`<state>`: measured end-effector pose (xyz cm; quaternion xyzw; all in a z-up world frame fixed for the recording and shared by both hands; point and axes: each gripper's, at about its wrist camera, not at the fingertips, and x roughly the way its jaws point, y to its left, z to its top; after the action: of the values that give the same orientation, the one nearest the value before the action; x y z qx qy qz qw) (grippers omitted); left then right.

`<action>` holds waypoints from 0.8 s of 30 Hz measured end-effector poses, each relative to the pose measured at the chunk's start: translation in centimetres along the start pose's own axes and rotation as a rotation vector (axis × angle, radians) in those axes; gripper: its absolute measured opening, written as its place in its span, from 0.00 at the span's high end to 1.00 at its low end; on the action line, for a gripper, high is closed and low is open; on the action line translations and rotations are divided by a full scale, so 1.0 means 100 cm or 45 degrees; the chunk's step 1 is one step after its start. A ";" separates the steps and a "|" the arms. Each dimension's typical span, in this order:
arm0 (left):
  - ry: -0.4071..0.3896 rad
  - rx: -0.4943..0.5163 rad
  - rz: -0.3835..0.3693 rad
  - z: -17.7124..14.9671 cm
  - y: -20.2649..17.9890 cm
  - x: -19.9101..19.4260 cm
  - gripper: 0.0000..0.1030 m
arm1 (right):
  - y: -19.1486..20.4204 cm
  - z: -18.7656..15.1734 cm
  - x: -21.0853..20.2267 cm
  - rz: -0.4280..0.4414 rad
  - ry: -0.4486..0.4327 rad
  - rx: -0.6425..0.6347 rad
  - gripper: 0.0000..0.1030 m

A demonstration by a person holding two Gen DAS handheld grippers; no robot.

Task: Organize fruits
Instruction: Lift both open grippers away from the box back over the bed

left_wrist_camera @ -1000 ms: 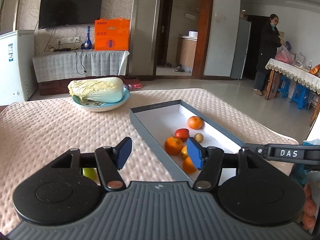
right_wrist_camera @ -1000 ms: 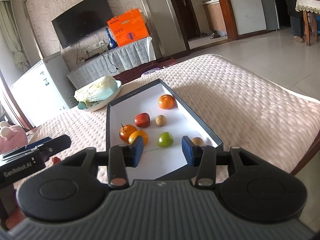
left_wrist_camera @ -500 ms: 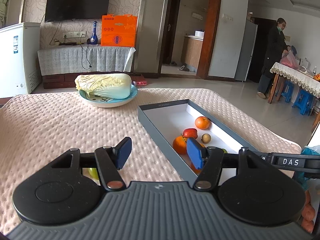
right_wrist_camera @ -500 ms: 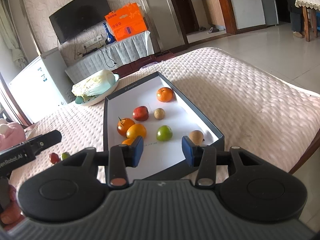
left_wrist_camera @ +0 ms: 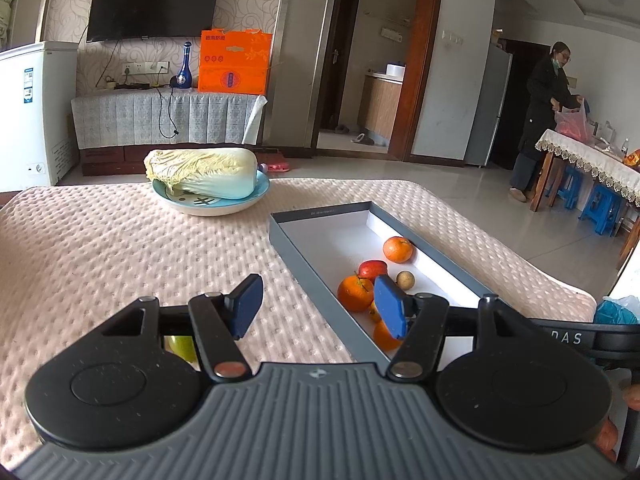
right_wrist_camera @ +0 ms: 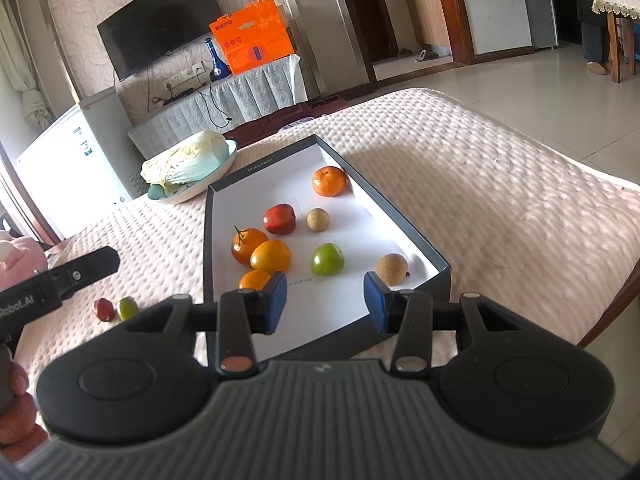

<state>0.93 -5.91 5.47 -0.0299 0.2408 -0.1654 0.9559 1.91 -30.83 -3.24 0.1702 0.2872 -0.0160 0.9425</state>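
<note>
A grey box (right_wrist_camera: 207, 240) with a white floor lies on the pink quilted cloth. It holds several fruits: oranges (right_wrist_camera: 329, 181), a red apple (right_wrist_camera: 279, 218), a green fruit (right_wrist_camera: 327, 259) and small brown ones (right_wrist_camera: 392, 269). My right gripper (right_wrist_camera: 326, 304) hovers open over the box's near end, with nothing between its fingers. My left gripper (left_wrist_camera: 318, 305) stands open beside the box's (left_wrist_camera: 304, 250) left wall, also with nothing in it. A small red fruit (right_wrist_camera: 103, 309) and a green fruit (right_wrist_camera: 127, 307) lie on the cloth left of the box. The green fruit (left_wrist_camera: 182, 346) shows under my left finger arm.
A cabbage (left_wrist_camera: 202, 174) lies on a blue plate (left_wrist_camera: 248, 198) at the back of the table. The table edge drops off at the right (right_wrist_camera: 608, 320). A blue bag (left_wrist_camera: 616, 312) sits at the right. Across the room a person (left_wrist_camera: 544, 112) stands by another table.
Both views shifted a little and the left view levelled out. The two loose fruits came into sight at the left of the right view. No fruit moved; both sets of jaws kept their gap.
</note>
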 end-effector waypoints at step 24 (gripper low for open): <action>-0.032 -0.052 0.119 0.002 0.042 -0.019 0.35 | 0.018 0.000 0.004 0.060 -0.028 -0.005 0.56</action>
<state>0.72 -1.35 5.94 -0.0400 0.2333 -0.1153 0.9647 2.45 -29.07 -2.85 0.1747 0.2727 0.0048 0.9461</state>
